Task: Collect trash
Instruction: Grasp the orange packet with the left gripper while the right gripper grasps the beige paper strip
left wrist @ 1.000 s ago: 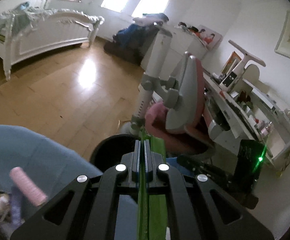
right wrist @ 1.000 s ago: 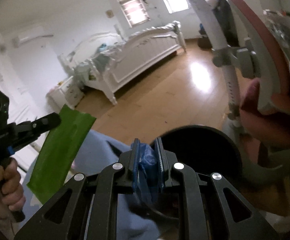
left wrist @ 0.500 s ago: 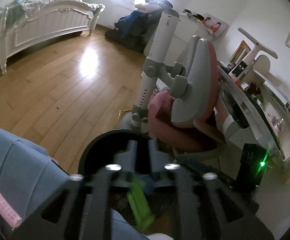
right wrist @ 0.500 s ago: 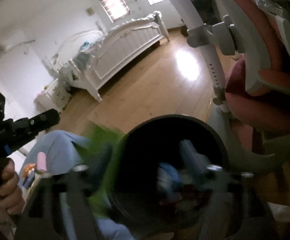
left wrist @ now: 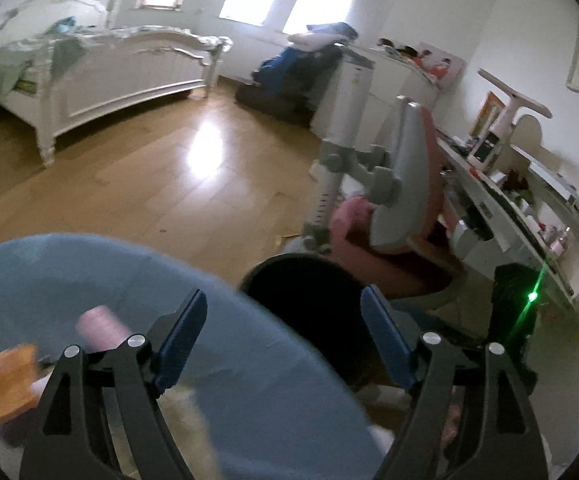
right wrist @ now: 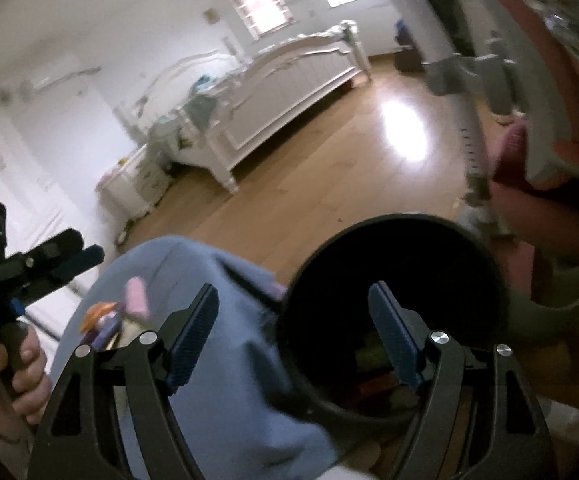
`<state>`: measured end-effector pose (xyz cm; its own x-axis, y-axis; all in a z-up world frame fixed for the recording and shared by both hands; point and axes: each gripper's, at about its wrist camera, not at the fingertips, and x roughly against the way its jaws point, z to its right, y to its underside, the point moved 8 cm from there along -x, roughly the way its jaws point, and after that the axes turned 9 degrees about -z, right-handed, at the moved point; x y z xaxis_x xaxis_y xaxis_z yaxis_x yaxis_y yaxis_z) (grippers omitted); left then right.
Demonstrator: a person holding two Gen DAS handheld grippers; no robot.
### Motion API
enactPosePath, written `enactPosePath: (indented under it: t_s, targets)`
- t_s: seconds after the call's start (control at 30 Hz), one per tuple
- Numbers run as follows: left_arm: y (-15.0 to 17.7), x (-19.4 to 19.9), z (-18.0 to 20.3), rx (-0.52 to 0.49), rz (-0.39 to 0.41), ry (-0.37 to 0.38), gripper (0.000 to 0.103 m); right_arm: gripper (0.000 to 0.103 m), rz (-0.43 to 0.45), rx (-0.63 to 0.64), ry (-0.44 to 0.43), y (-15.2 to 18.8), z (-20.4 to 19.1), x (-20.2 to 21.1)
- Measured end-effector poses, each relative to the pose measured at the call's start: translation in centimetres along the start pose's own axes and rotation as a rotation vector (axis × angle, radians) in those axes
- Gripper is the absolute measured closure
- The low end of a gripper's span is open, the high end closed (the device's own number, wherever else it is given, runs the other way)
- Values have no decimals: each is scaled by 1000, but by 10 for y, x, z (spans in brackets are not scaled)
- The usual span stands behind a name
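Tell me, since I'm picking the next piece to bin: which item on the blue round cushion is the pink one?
The pink ribbed cylinder, nearest the black bin. The orange block beside it lies farther from the bin, at the cushion's outer side.

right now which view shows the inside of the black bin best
The right wrist view. The black bin sits almost centred, its round mouth open to the camera, with dim bits of trash visible at the bottom. In the left wrist view the black bin is only a dark, blurred shape partly behind the blue cushion; nothing inside shows.
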<state>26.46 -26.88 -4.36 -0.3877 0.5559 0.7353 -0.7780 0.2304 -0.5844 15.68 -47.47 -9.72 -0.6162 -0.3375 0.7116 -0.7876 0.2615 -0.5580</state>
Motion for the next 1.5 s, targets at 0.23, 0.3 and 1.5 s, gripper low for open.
enactPosePath:
  t_s: [0.23,0.3,1.5]
  targets:
    - [42,51,-107,167,-17,-127,20,26,-109,113,-91,26,-90,-27]
    - [53,59,-141,238,-22,-147,20,26,-139,145,-108,35,-115,-36]
    - [32,95,-122,178,92,-61,84,87,-83,181,-107,43,-160,-34]
